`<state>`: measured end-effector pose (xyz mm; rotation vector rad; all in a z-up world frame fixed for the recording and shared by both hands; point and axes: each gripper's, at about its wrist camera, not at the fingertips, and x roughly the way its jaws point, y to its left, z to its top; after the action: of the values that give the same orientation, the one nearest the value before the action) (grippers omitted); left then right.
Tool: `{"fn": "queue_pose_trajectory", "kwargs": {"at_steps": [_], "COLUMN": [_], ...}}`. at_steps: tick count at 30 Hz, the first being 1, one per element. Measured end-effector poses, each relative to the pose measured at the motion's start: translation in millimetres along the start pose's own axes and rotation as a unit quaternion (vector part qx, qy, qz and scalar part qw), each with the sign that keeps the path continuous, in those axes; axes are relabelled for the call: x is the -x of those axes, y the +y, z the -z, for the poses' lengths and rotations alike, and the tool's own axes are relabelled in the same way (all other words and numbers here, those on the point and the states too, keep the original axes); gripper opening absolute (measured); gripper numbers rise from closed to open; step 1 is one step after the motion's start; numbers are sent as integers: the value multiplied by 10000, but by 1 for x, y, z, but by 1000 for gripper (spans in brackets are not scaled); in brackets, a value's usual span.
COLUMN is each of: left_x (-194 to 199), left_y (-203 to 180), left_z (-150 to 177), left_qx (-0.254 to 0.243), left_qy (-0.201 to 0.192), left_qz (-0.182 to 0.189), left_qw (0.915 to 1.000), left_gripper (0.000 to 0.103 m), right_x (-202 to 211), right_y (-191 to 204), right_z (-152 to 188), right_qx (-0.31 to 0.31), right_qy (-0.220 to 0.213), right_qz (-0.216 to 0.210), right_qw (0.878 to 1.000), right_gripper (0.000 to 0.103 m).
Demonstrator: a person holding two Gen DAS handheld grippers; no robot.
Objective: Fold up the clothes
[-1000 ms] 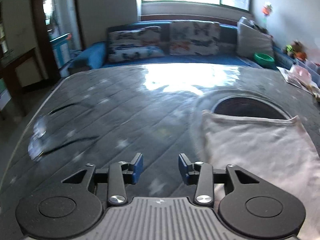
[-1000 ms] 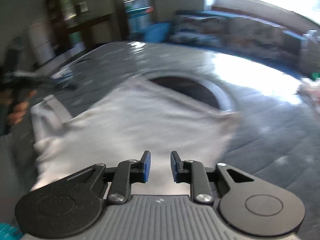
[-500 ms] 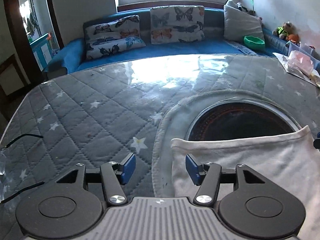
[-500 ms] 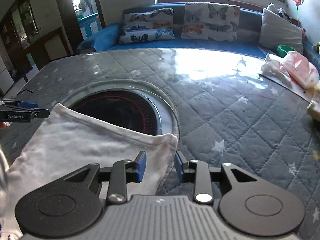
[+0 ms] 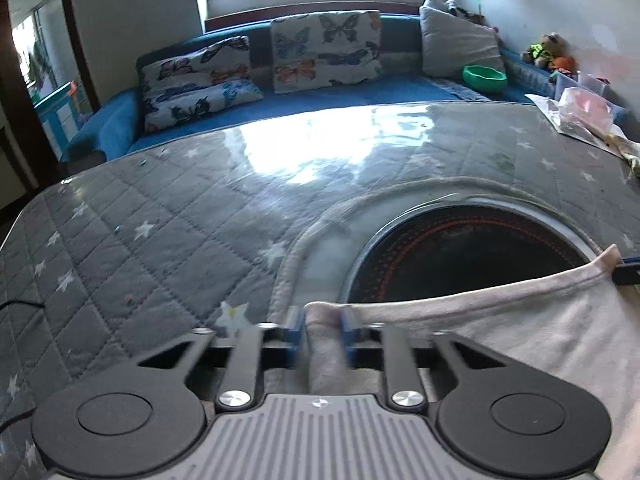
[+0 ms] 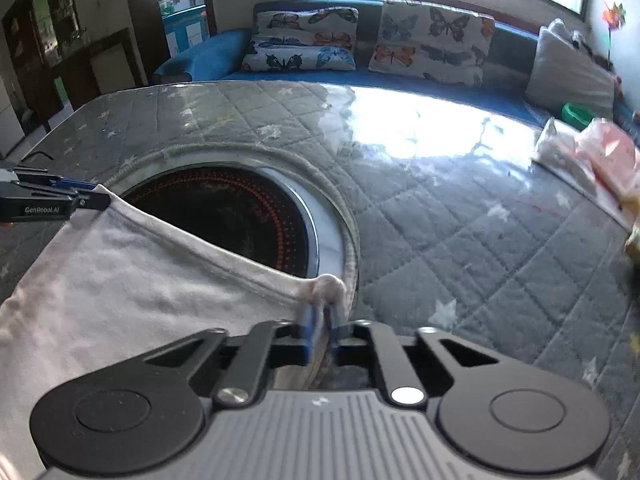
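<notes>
Ahead of both claws we see the table, covered by a grey quilted cloth with diamond stitching, pale stars and a glossy transparent sheet that mirrors the window. Its far edge runs along a blue sofa carrying butterfly-print cushions. Broad bare quilt lies forward and left of the left claw, and forward and right of the right claw.

Set in the table just beyond the claws is a round dark glass hotplate marked with rings of red dots, framed by a metal rim and a piped fabric border.

The white garment, soft knit with a ribbed hem, lies flat between the two claws; its hemmed far edge crosses the near part of the hotplate.

Right of the right claw, near the table's edge, sits a crinkled plastic bag with pink contents.

The left claw has its blue pads pressed onto the garment's left corner, the cloth bunched into a roll between them. The right claw is clamped on the right corner, a small knob of fabric protruding above the pads. From the right wrist view, the left claw's tips appear at the garment's far left corner.
</notes>
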<state>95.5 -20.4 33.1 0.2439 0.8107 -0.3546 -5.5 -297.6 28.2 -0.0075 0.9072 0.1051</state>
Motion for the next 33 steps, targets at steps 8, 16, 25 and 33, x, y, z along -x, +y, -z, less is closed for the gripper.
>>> {"fn": "queue_pose_trajectory", "kwargs": {"at_steps": [8,16,25,33], "left_x": [-5,-11,42,103], "left_y": [5,18,7,-43], "left_z": [-17,-19,13,91], "left_qx": [117,342,109,-284], "left_qy": [-294,-253,-480,-444], "left_qz": [-239,-410,-248,534], "left_qw": [9992,9983,9985,9972], "left_gripper": [9,22,31,32], "right_x": [-5,-15,40,86], "right_y": [0,7,63,125], "right_z": [-23,-44,1,81], "right_qx": [149,318,1335,2322], "right_qy": [-289,-412,-204,-7], "right_qz": [179,228,-690,-1249], "right_qw": [9993,9984,9884,9646], "right_gripper": [4,10,20,20]}}
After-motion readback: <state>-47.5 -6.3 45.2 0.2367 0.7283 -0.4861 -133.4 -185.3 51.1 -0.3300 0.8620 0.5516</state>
